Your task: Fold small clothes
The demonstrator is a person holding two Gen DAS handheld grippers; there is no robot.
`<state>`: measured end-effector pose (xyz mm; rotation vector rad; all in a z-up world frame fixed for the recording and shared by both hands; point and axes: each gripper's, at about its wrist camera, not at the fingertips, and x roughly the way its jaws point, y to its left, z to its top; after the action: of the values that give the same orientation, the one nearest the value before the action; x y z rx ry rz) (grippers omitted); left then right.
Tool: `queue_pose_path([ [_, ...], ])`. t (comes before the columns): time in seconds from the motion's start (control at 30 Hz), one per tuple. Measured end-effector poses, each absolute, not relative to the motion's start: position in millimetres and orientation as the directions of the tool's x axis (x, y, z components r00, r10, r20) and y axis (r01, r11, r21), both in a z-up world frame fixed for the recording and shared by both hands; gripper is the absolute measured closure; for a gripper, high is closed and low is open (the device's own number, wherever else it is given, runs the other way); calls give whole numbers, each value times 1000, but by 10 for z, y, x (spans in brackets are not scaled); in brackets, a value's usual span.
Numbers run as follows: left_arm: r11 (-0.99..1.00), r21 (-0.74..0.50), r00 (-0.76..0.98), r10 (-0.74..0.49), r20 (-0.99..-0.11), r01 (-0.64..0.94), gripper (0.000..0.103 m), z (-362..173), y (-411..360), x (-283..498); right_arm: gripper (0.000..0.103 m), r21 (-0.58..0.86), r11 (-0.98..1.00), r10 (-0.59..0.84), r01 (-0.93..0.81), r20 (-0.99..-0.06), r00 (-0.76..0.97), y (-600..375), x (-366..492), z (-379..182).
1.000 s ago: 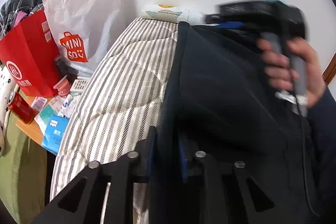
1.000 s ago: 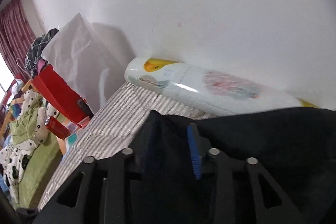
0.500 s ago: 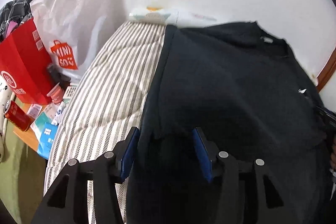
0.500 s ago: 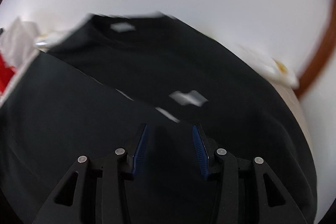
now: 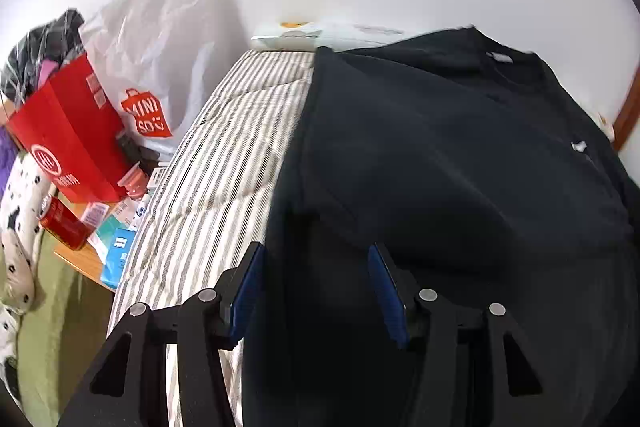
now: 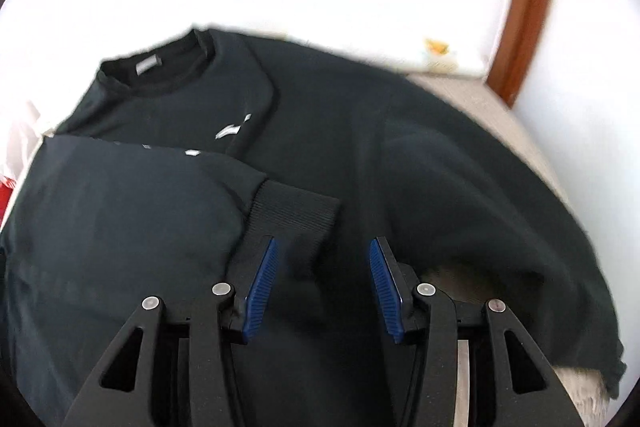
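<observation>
A black sweatshirt [image 5: 440,147] lies spread on a striped mattress [image 5: 224,155]. My left gripper [image 5: 315,255] hovers over its left folded edge, open, the pads apart and the cloth below them untouched. In the right wrist view the sweatshirt [image 6: 400,155] shows its collar [image 6: 160,71] at the far left. One sleeve [image 6: 120,211] is folded across the body. Its ribbed cuff [image 6: 296,211] ends just ahead of my right gripper [image 6: 324,245]. That gripper's jaws are opening, with the cuff's end low between the pads and neither pad pressing on it.
Left of the mattress stand a red paper bag [image 5: 68,139] and a white shopping bag [image 5: 152,67]. A red can [image 5: 60,223] and small packets lie on a wooden bedside top. A wrapped pack [image 5: 320,35] rests against the wall. A wooden frame [image 6: 524,7] rises at right.
My left gripper let go of the sweatshirt's edge and opened. My right gripper swung from the far left corner across the garment to the right, and the sleeve now lies folded over the body.
</observation>
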<state>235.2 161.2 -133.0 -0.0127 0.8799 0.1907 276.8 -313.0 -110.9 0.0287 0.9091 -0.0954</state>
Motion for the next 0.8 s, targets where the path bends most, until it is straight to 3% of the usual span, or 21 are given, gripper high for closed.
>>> queue_pose_path([
  [0.13, 983, 92, 610, 171, -774, -159, 51, -1320, 1447, 2197, 56, -46, 986, -137, 160, -768, 626, -3501, 2339, -934],
  [0.23, 992, 26, 600, 97, -794, -126, 51, -1332, 1342, 2069, 49, -75, 965, -221, 251, -746, 629, -3953, 1992, -856],
  [0.3, 991, 8, 603, 86, -793, -131, 49, -1350, 1278, 1971, 36, -52, 949, -239, 311, -760, 604, -4388, 1743, -875],
  [0.4, 990, -33, 601, 57, -797, -138, 42, -1385, 1214, 1851, 34, -87, 924, -299, 374, -774, 559, -4792, 1490, -960],
  [0.8, 976, -89, 604, 51, -796, -199, 39, -1521, 1214, 1478, 34, -116, 910, -318, 398, -812, 490, -5572, 931, -1400],
])
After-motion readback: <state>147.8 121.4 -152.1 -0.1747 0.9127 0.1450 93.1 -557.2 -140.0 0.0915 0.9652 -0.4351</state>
